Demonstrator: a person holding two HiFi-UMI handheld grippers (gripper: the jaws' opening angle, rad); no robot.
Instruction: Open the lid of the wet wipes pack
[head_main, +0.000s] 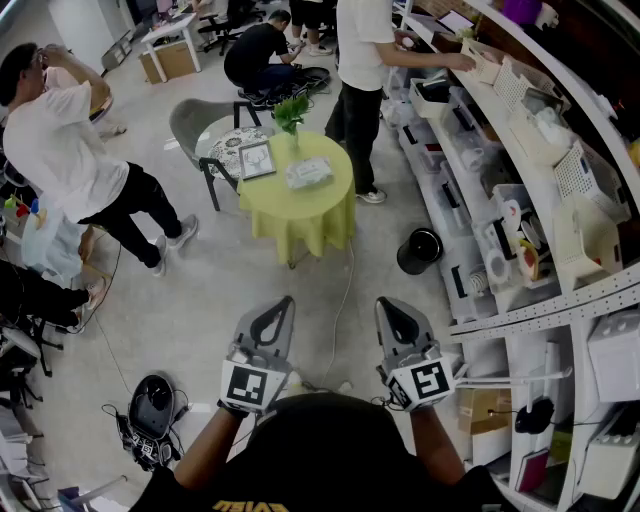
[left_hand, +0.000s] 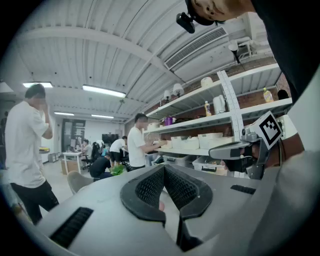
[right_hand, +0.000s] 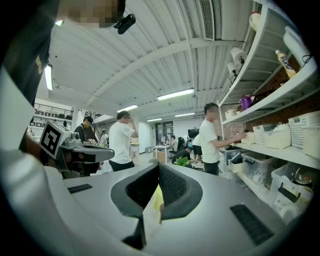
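Note:
The wet wipes pack (head_main: 308, 172) lies flat on a round table with a yellow-green cloth (head_main: 300, 215), far ahead of me across the floor. My left gripper (head_main: 283, 304) and right gripper (head_main: 389, 305) are held level side by side near my body, well short of the table. Both have their jaws shut tip to tip with nothing between them. Seen in the left gripper view, the left gripper (left_hand: 164, 167) has its tips meeting. In the right gripper view, the right gripper (right_hand: 157, 164) is shut, with a strip of the yellow cloth (right_hand: 156, 197) visible behind the jaws.
On the table also stand a framed picture (head_main: 256, 158) and a small green plant (head_main: 291, 112). A grey chair (head_main: 200, 125) is behind it. People stand at left (head_main: 70, 150) and by the shelving (head_main: 365, 60). Shelves (head_main: 530, 230) line the right; a black bin (head_main: 420, 250) stands on the floor.

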